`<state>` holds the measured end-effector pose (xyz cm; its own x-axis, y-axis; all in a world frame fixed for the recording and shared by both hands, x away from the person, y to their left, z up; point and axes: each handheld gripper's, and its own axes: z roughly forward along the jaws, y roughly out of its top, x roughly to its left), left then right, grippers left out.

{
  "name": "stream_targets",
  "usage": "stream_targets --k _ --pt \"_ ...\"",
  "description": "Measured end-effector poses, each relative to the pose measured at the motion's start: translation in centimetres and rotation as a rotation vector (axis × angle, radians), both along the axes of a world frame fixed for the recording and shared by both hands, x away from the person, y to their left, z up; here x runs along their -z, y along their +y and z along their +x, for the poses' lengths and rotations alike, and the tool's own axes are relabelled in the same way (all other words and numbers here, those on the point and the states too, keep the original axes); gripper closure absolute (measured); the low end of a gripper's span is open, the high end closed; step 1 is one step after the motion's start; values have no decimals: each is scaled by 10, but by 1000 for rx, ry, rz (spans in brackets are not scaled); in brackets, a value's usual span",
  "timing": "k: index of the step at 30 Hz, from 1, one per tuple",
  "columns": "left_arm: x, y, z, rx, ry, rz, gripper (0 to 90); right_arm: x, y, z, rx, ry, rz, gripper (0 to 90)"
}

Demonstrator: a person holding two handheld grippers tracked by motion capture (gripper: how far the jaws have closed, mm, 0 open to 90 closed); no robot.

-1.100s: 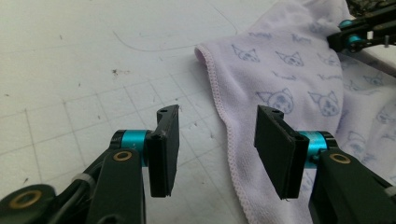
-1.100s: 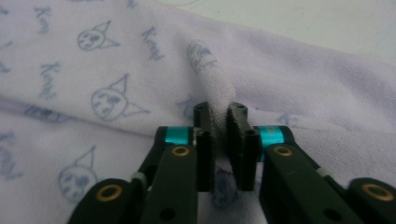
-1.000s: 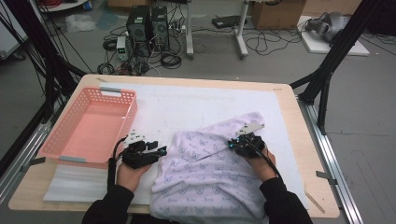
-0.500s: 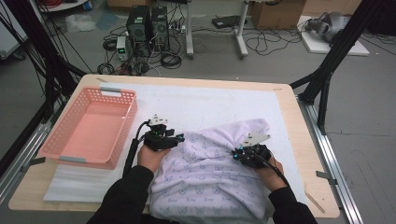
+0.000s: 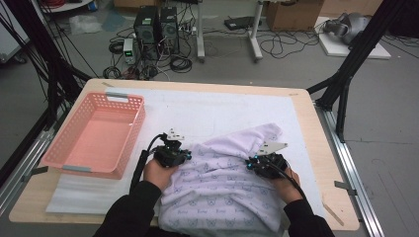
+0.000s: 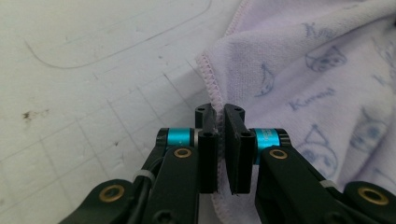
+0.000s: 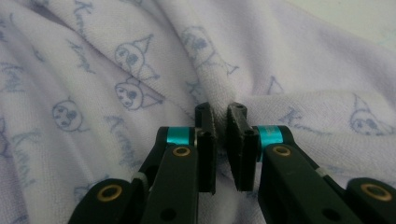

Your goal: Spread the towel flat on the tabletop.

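Note:
A pale lilac towel (image 5: 222, 182) printed with small cartoon faces lies bunched on the near middle of the table. At its left edge, my left gripper (image 5: 179, 153) has just been closing and is now shut on the towel's stitched hem (image 6: 211, 91), which runs between the jaws (image 6: 219, 112). My right gripper (image 5: 261, 163) sits on the towel's right part, shut on a pinched fold of the cloth (image 7: 140, 60) between its jaws (image 7: 219, 109). Both hands in black sleeves come in from the near edge.
A pink plastic basket (image 5: 74, 163) stands at the left of the table, close to my left gripper. A white mat (image 5: 217, 106) covers the tabletop. Black frame poles stand beside the table on both sides; computers and cables lie on the floor beyond.
My left gripper has moved right from beside the basket to the towel's left edge and closed on the hem. The right gripper has shifted a little toward the right with its fold.

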<state>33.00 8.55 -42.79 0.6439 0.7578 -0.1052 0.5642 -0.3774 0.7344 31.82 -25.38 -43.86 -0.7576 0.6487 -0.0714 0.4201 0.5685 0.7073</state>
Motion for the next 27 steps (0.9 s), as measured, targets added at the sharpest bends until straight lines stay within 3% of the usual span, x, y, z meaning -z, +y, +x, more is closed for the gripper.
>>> stream_targets --k 4,7,11,13,15,16,18,21,24,27 --pt "1 -1 -18 33 -9 21 831 0 0 0 5 2 -3 828" --pt "9 -1 -28 56 10 22 839 0 0 0 4 3 -1 829" --pt "12 6 -31 57 40 -46 835 -1 0 0 4 4 0 829" --pt "12 9 -28 59 59 -73 789 0 0 0 3 2 2 828" --pt "10 11 -24 27 64 -98 628 0 0 0 4 5 2 828" --pt "9 14 -22 10 55 -136 585 0 0 0 4 3 1 829" --pt "7 19 -18 -16 28 -197 555 0 0 0 7 7 2 830" --pt "-2 24 -8 -38 -5 -235 510 0 -1 1 4 7 4 830" --pt "-14 28 7 -84 -46 -323 513 1 -1 1 2 7 6 831" --pt "-19 23 29 -104 -24 -334 534 1 -1 1 1 6 7 831"
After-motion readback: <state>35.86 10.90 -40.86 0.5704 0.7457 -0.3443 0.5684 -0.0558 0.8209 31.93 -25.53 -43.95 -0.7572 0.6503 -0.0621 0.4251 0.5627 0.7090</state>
